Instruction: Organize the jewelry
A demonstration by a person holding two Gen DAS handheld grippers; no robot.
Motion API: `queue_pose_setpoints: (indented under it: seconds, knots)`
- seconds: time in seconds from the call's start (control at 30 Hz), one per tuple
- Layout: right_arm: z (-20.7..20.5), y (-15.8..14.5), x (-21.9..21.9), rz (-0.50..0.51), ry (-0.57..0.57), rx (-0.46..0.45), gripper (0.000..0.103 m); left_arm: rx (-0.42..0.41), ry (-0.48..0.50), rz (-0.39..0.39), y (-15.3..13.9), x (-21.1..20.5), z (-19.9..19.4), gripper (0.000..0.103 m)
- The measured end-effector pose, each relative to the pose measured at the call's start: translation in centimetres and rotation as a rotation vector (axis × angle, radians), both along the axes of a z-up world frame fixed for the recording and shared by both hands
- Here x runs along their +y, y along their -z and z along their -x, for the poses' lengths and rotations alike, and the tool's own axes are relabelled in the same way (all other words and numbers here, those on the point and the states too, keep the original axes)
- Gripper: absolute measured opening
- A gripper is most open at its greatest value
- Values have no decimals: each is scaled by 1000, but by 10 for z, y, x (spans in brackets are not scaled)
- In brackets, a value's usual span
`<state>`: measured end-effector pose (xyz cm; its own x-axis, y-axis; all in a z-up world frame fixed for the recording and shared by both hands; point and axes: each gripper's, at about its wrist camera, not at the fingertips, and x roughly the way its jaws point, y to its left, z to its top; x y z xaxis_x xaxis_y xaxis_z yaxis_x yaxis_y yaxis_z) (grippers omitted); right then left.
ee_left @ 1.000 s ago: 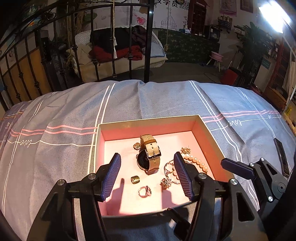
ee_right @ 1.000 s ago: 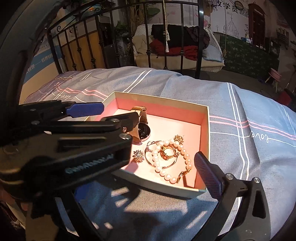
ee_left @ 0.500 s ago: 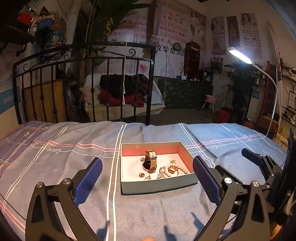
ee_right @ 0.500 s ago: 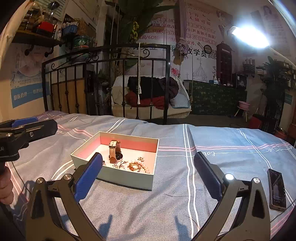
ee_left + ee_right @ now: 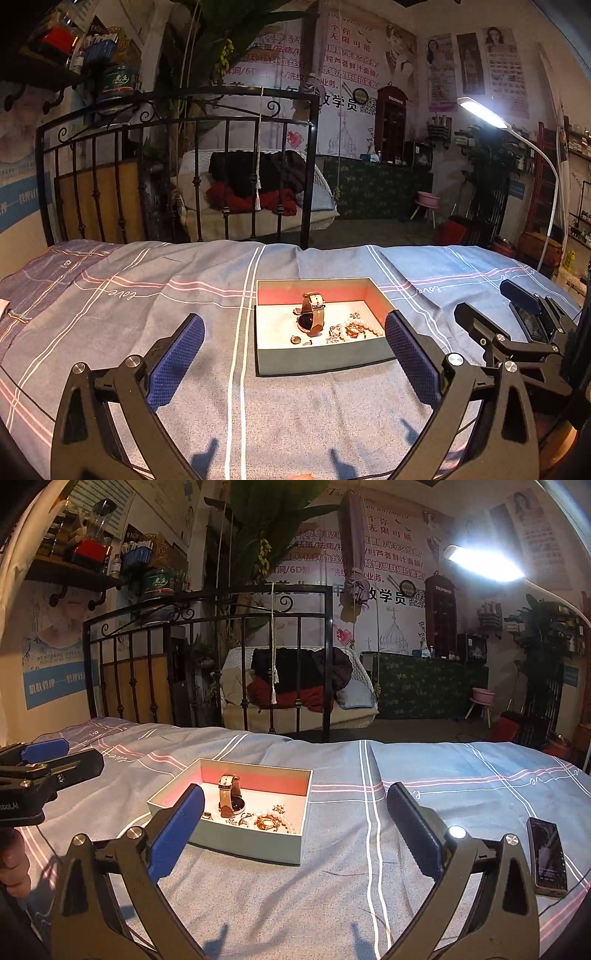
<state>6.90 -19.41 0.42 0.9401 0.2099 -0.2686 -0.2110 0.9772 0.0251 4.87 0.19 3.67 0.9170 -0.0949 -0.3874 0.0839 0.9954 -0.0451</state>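
Pink-lined jewelry box [image 5: 325,363] beyond spread left claw [image 5: 293,363]

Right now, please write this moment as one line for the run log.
left gripper: open, empty | right gripper: open, empty | tan-strap wristwatch, white pearl bracelet: inside pink-lined open box | box on grey striped bedsheet

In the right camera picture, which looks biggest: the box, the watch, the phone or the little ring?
1. box
2. phone, though it lies nearer the camera, which may flatter it
3. watch
4. ring, a small speck
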Motion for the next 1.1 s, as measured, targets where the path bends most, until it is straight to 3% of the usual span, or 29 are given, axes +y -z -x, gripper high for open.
queue_pose_setpoints:
  seconds: [1.1]
  knots:
    - [2, -3, 3, -8, -8, 5, 98, 33, -17, 0, 7, 6, -2, 96]
